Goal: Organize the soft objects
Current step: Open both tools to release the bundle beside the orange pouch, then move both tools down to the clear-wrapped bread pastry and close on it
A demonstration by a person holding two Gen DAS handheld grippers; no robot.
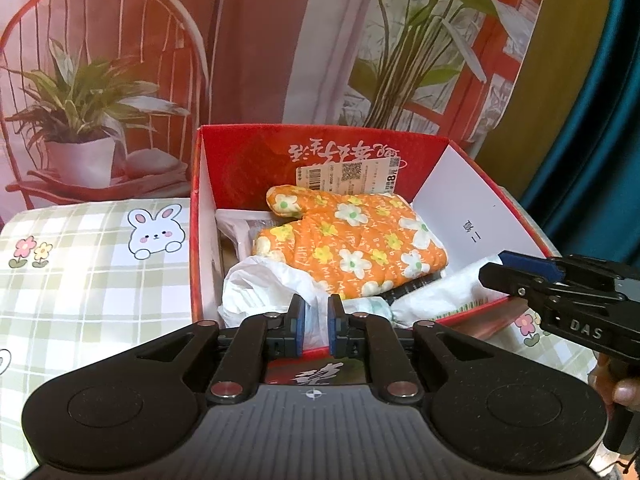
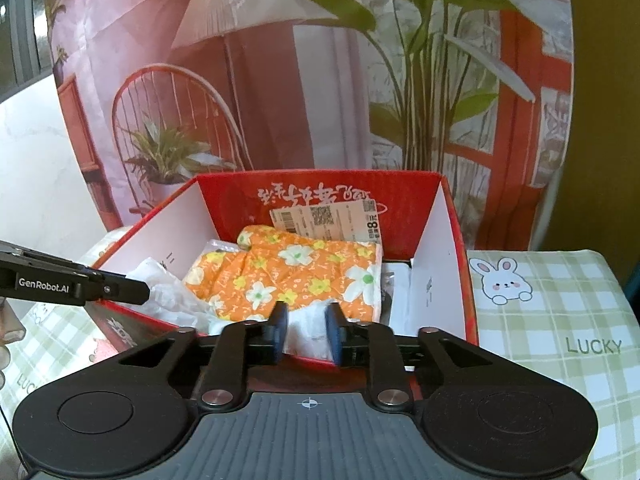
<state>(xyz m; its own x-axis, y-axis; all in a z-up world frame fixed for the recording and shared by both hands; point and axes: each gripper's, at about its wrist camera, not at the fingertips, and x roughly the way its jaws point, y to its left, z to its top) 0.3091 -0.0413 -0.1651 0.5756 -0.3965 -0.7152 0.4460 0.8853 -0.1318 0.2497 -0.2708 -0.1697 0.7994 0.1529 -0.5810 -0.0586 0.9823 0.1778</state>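
The white plastic bags lie crumpled along the near edge of the red box, partly under the orange flowered oven mitt, which rests across the middle of the box with a paper price tag at its far end. The left gripper has its fingers close together with a fold of white bag between them; whether the pads are pressing on it I cannot tell. The right gripper stands a little apart at the fingers, white bag showing in the gap but no pinch on it — it looks like a letting-go.

The step in hand seems to be settling the bags into the box. To do it well, let each fold drop clear of the pads before lifting away, and pull back up and toward the near wall so nothing drags out over the rim.

The mitt is quilted and puffy, thumb pointing to the far left corner. The bags are thin, wrinkled and springy, likely to creep back up. The box sits on a green checked cloth with rabbit pictures.
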